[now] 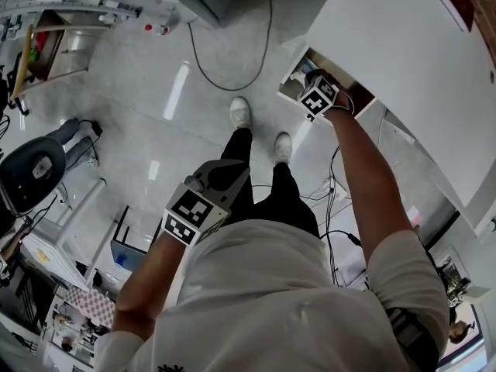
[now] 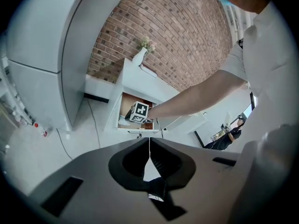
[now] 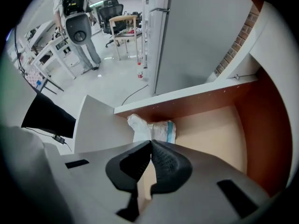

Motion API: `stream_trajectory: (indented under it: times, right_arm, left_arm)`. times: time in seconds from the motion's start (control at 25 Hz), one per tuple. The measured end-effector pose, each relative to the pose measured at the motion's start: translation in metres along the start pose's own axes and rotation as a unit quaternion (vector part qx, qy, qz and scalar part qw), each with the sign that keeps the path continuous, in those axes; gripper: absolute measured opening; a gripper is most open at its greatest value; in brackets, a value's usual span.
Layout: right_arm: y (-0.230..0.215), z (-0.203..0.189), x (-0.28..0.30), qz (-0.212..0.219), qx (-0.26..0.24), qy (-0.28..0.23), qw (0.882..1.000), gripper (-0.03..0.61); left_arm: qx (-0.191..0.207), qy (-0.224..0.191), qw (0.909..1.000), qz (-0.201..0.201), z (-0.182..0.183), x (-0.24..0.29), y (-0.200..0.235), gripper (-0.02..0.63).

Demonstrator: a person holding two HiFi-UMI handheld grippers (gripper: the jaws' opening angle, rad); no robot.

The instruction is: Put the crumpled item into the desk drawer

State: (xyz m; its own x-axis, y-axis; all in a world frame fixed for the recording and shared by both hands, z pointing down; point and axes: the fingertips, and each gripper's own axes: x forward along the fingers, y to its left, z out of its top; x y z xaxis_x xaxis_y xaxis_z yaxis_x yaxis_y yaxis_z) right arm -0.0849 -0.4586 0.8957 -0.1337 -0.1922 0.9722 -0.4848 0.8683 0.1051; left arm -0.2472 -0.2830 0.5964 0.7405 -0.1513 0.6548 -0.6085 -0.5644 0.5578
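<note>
right gripper [image 3: 150,143]: jaws pressed together, empty, inside the open drawer [image 3: 212,129] | crumpled white wrapper [image 3: 156,129]: on drawer floor, just beyond the jaw tips | left gripper [image 2: 149,143]: clenched, empty

the open desk drawer [image 3: 210,129] carries a crumpled white item [image 3: 149,129] on its wooden bottom, against one wall. a black cable [image 1: 203,72] lies on the pale floor [image 1: 155,122].

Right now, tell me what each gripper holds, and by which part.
Nothing is held. The left gripper and the right gripper are both shut on nothing; the crumpled item lies in the drawer just beyond the right one's tips.
</note>
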Motion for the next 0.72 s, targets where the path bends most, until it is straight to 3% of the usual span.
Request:
stream_trajectory:
  times: [0.56,0.72]
  right_arm:
    - [0.017,-0.007,-0.024,0.025,0.002,-0.029,0.999,0.051]
    - [0.027,-0.008,-0.055,0.034,0.036,-0.056,0.997,0.048]
  left_arm:
    - [0.007,-0.006,0.9999,-0.005,0.003,0.011,-0.013,0.025]
    - [0.020,-0.013,0.9997,-0.007,0.008,0.011,-0.031,0.025]
